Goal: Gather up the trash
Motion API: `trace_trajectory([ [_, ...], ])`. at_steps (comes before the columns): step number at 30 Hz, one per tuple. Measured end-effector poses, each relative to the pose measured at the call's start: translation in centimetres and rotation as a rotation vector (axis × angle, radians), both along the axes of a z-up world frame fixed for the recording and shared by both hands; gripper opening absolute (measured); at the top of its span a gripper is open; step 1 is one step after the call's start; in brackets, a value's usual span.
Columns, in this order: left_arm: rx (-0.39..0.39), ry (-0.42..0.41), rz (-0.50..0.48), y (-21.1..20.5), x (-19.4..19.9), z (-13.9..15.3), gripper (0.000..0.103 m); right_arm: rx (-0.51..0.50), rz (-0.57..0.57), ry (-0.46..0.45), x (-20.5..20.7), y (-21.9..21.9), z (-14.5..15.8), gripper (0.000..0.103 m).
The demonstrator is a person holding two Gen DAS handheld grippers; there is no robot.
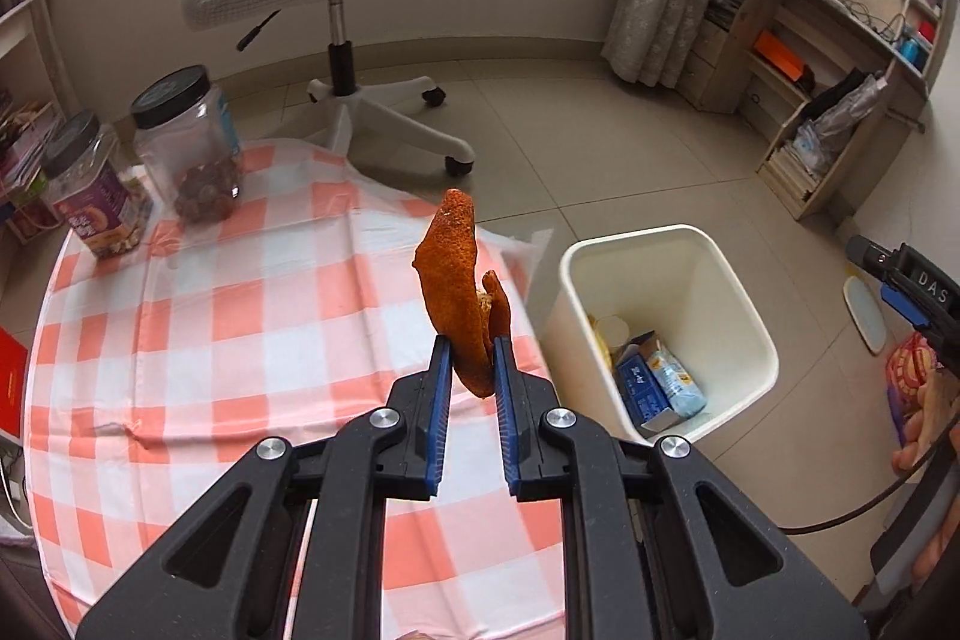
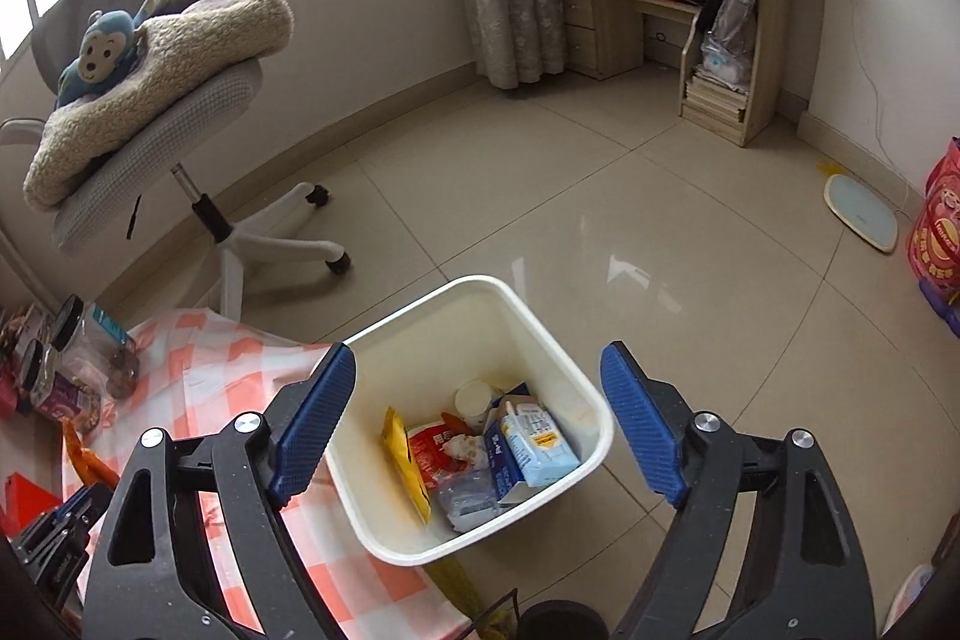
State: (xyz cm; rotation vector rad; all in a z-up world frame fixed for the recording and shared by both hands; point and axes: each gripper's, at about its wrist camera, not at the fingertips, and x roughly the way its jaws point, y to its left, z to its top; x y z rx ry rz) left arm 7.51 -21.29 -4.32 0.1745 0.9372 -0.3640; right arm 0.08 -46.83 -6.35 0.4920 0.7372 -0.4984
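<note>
Orange peel pinched in the left tongs, white bin sitting on the floor just off the table's edge.

The round table [image 1: 198, 316] under its orange-and-white check cloth fills the left wrist view, with the white bin [image 1: 744, 292] beside it on the tiles, packets and a blue carton inside. Above the cloth near the table's edge, the left gripper [image 1: 472, 358] is clamped tight on a curled orange peel [image 1: 453, 274] that stands upright between the blue pads. Over on the other side, the right gripper [image 2: 477, 424] hangs above the bin [image 2: 540, 328], jaws spread wide, nothing held.
</note>
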Motion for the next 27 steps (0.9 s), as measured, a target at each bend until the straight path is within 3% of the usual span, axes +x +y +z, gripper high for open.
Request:
trace_trajectory([
  [8,-0.01,-0.044,-0.144,-10.6,-0.9,1.3,0.015,-0.076,-0.102,-0.01,-4.5,-4.3,0.8,0.091],
  [13,-0.03,-0.033,-0.204,-15.3,-0.3,1.7,0.019,-0.073,-0.163,-0.016,-7.1,-6.8,0.7,0.093],
  [15,-0.021,-0.047,-0.205,-16.5,-0.3,2.0,0.056,-0.082,-0.188,-0.024,-8.0,-7.1,0.9,0.094],
  [19,-0.003,-0.094,-0.209,-16.6,-1.2,3.1,0.063,-0.125,-0.213,-0.059,-9.3,-6.2,2.1,0.096],
  [21,0.009,-0.133,-0.197,-15.6,-2.2,3.9,0.071,-0.152,-0.222,-0.082,-9.7,-5.2,3.1,0.096],
  [27,0.026,-0.29,-0.119,-9.4,-5.9,6.8,0.09,-0.239,-0.204,-0.177,-11.0,0.8,6.3,0.096],
])
